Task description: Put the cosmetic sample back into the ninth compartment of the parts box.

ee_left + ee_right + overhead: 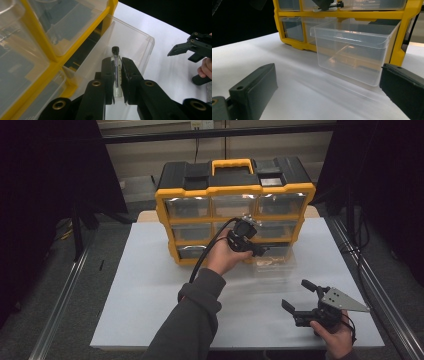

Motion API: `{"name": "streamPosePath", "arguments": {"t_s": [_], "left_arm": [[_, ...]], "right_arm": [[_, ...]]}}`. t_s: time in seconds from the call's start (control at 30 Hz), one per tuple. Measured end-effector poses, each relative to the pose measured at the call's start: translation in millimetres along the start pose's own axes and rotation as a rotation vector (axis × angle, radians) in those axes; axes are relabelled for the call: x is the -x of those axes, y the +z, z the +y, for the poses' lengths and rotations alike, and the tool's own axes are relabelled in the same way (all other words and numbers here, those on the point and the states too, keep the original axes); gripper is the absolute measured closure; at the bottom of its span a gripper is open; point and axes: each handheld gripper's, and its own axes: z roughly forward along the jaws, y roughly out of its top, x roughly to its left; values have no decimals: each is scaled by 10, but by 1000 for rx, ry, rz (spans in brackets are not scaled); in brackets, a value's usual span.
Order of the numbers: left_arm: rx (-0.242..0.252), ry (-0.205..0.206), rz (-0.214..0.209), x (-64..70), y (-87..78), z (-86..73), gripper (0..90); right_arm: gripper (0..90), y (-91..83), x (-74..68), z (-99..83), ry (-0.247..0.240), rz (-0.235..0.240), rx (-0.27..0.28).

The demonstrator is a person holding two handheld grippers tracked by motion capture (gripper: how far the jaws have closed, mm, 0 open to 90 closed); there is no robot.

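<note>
Left gripper (117, 82): its fingers pinched a small vial (116, 72) across the glass body, black cap pointing away from the hand, which left the cap end free to go in first.
Vial: held over the open drawer (352, 37), toward 12 o'clock on the surface (150, 285), not touching the drawer floor as far as I could tell.
Drawer: clear, pulled out of the bottom right slot of the cabinet (235, 195), probably to take the vial.
Right gripper (300, 297): fingers spread and holding nothing, parked low at about 4 o'clock, facing the drawer front and well apart from it, seemingly waiting to push it shut.
Cabinet: yellow and black, standing at the far edge, other drawers closed.
</note>
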Motion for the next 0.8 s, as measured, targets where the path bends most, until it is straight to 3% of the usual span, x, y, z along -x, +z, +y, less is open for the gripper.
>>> {"name": "streamPosePath", "arguments": {"t_s": [0.8], "left_arm": [[-7, 1, -16, 35, 178, 39, 811]], "right_arm": [[4, 4, -6, 1, -2, 6, -1]]}}
